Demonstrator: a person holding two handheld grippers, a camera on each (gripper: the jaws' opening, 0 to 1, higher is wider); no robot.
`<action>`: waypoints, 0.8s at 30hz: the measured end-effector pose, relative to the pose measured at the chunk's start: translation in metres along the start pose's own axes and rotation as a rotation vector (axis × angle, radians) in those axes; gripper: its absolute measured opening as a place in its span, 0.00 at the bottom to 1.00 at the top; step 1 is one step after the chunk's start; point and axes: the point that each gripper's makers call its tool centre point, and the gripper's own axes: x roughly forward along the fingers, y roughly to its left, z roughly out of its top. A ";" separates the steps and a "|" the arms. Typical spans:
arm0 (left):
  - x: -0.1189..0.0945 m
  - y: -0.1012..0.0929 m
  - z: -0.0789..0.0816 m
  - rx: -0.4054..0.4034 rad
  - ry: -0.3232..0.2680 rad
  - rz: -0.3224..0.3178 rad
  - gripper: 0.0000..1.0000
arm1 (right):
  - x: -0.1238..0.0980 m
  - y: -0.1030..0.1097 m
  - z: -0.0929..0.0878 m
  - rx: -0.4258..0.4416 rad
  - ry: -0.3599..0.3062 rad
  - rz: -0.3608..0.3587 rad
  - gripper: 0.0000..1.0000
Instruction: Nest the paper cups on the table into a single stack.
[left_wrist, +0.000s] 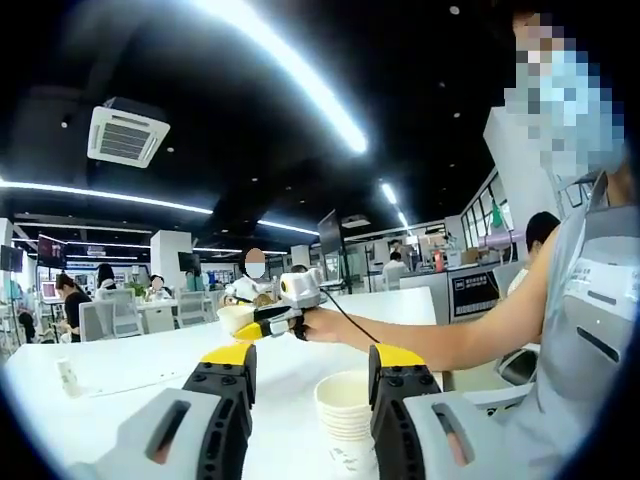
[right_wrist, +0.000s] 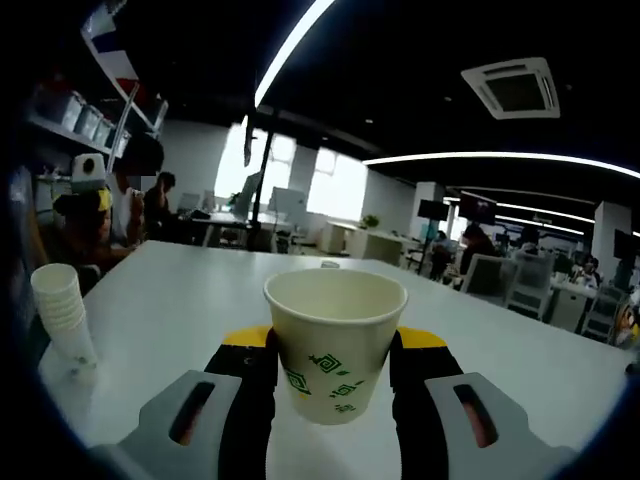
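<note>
A long white table takes most of the lower part of both views, and it stands in a large office hall with ceiling light strips and people sitting at desks behind.

In the left gripper view, a person in a grey vest stands at the right side and stretches one arm over the table. The hand holds the right gripper, which has a paper cup between its jaws.

In the right gripper view this same right gripper is seen from behind: its two black jaws with yellow tips press on both sides of the paper cup. The cup is upright, with its mouth open to the top, and it has a green pattern on its white wall. It is held a little above the table.

The left gripper has its jaws apart and holds nothing. The stack of paper cups stands on the table just in front of these jaws, close to the right-hand jaw. In the right gripper view, the stack stands at the far left, well apart from the held cup.
</note>
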 end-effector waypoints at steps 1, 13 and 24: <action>0.000 0.000 0.000 0.000 0.000 0.000 0.48 | -0.003 0.004 0.000 -0.005 0.001 0.001 0.47; 0.000 -0.001 0.001 0.008 -0.002 -0.002 0.46 | -0.020 0.029 0.013 0.007 -0.019 0.017 0.47; -0.001 -0.001 0.001 0.016 0.000 0.000 0.45 | -0.032 0.059 0.020 0.017 -0.020 0.039 0.47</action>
